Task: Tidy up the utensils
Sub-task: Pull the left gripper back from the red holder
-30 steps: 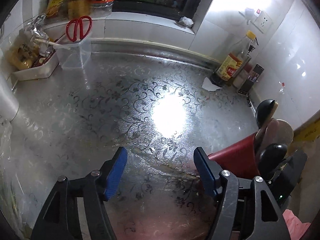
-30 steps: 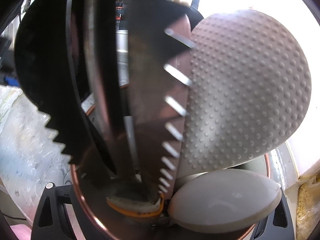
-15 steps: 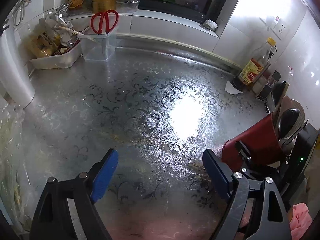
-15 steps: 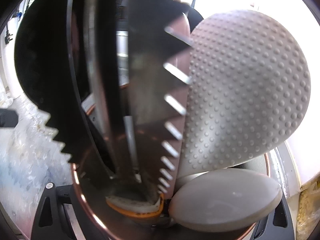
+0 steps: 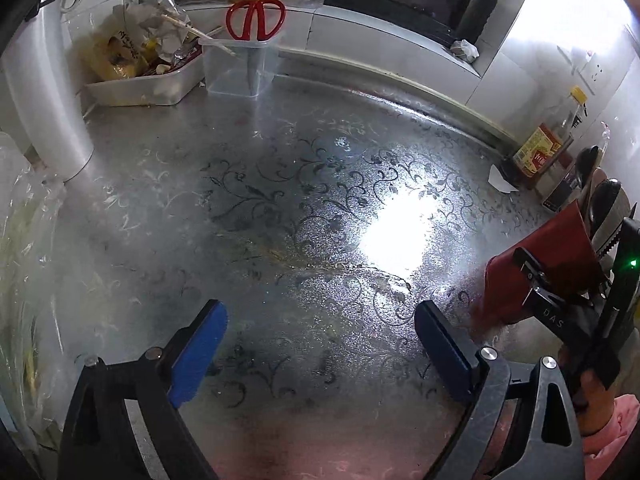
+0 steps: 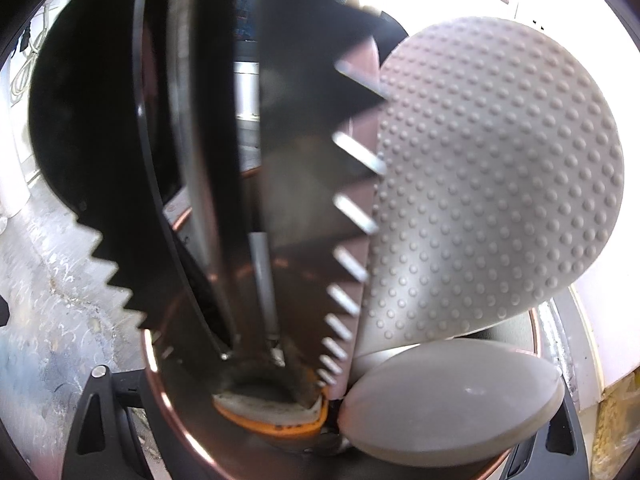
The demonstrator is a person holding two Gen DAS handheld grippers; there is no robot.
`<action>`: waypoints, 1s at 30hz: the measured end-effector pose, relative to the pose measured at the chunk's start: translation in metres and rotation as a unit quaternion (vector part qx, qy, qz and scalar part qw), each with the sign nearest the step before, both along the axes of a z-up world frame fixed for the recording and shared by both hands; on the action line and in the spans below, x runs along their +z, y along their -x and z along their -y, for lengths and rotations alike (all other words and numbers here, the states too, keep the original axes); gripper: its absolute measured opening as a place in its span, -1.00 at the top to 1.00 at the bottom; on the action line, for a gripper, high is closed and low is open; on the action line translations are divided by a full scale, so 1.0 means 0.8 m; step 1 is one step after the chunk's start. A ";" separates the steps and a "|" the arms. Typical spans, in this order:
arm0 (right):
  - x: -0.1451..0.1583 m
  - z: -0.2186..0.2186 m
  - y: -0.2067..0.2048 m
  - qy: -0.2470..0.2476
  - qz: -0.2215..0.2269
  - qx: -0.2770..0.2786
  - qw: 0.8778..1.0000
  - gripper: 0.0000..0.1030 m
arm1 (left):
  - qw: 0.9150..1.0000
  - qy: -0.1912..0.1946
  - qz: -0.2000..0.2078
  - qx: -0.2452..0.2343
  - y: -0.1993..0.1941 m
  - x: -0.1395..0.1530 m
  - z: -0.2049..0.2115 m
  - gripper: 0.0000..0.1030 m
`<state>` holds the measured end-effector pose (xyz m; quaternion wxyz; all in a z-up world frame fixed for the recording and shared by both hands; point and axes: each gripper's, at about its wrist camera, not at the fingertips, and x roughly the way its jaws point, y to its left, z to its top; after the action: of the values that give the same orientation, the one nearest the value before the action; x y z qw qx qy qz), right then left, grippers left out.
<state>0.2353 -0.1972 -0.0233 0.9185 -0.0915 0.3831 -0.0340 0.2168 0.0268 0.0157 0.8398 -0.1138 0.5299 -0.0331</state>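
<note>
Left hand-held gripper (image 5: pixel 320 344) hangs over the desk (image 5: pixel 280 184), its blue pads spread wide and just been opening, with only bare patterned surface between them. Right of that gripper stands the red utensil holder (image 5: pixel 544 264), and the right hand-held gripper (image 5: pixel 560 312) is clamped across it, jaws pressed on its sides. Dark spoon heads and a serrated edge poke up from the holder's top. Inside the holder, the right wrist view is crowded: a grey dimpled rice paddle (image 6: pixel 492 184) on the right, a smooth grey spoon (image 6: pixel 448 400) below it, a slotted serrated black spatula (image 6: pixel 312 160) in the middle. Far behind the holder, red scissors (image 5: pixel 256 18) stand in a clear container (image 5: pixel 236 68) by the wall.
</note>
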 end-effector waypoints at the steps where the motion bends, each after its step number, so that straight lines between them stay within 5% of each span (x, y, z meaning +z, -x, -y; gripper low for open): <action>1: -0.001 -0.001 0.001 0.000 -0.001 -0.001 1.000 -0.85 | 1.000 0.001 0.000 0.002 0.000 -0.001 -0.003 -0.84; 21: -0.002 -0.037 0.084 -0.057 -0.043 -0.031 0.997 -1.00 | 0.999 0.014 0.039 -0.010 -0.002 -0.038 -0.017 -0.84; 30: 0.008 -0.047 0.142 -0.043 -0.017 -0.059 0.997 -1.00 | 0.998 0.021 0.059 -0.029 -0.005 -0.044 -0.009 -0.85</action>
<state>0.1219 -0.1594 -0.0172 0.9114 -0.0297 0.4043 -0.0707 0.2206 0.0339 -0.0198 0.8656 -0.1143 0.4817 -0.0749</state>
